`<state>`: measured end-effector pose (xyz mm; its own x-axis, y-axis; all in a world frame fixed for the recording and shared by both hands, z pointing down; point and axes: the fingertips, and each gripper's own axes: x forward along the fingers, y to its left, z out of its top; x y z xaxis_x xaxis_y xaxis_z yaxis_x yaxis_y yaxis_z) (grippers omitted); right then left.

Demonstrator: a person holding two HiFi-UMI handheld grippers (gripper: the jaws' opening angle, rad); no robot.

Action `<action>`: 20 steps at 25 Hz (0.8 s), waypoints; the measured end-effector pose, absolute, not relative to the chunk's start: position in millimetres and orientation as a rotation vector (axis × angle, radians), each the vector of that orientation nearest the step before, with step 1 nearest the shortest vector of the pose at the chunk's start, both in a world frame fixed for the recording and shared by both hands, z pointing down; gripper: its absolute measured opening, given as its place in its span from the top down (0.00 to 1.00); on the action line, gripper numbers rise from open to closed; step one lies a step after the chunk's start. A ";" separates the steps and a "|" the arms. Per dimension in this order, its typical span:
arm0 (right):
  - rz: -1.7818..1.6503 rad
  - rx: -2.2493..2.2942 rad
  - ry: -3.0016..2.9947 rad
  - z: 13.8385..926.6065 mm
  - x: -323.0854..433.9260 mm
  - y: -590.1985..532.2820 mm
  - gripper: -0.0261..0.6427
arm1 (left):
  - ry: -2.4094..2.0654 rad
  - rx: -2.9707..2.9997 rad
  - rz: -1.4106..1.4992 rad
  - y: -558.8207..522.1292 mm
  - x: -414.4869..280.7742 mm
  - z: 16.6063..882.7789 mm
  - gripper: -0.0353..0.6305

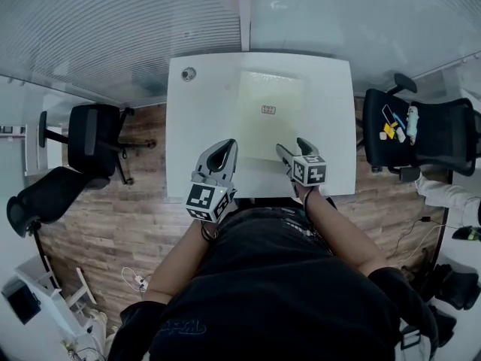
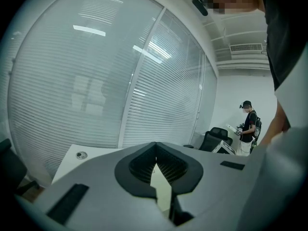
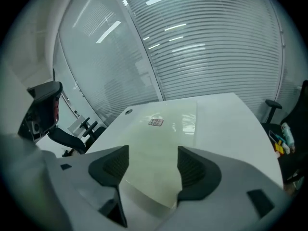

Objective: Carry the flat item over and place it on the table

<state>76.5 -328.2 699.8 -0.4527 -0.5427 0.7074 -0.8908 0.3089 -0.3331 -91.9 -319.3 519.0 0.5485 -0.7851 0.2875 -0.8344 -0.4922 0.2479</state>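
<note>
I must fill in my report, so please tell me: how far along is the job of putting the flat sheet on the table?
Done: the flat sheet lies flat on the white table. In hand: nothing. The right tool stands open over the sheet's near edge, and the left tool is shut with nothing seen in it. Left: seemingly only drawing both tools away.

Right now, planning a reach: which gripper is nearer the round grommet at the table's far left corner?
Left. The left gripper hangs at the near side, right of the round grommet; the right gripper is farther right.
</note>
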 end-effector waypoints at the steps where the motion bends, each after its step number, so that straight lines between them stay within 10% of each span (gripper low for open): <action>1: 0.954 1.273 -2.123 693.1 73.8 -327.3 0.51 | -1.327 2.440 0.187 -317.6 -93.8 516.1 0.93; 8: 0.675 1.295 -2.292 629.6 44.3 -314.2 0.88 | -1.305 2.509 0.186 -296.5 -105.3 496.9 0.93; 20: 0.425 1.371 -2.433 553.2 9.1 -273.1 0.93 | -1.236 2.592 0.139 -264.2 -122.7 478.4 0.93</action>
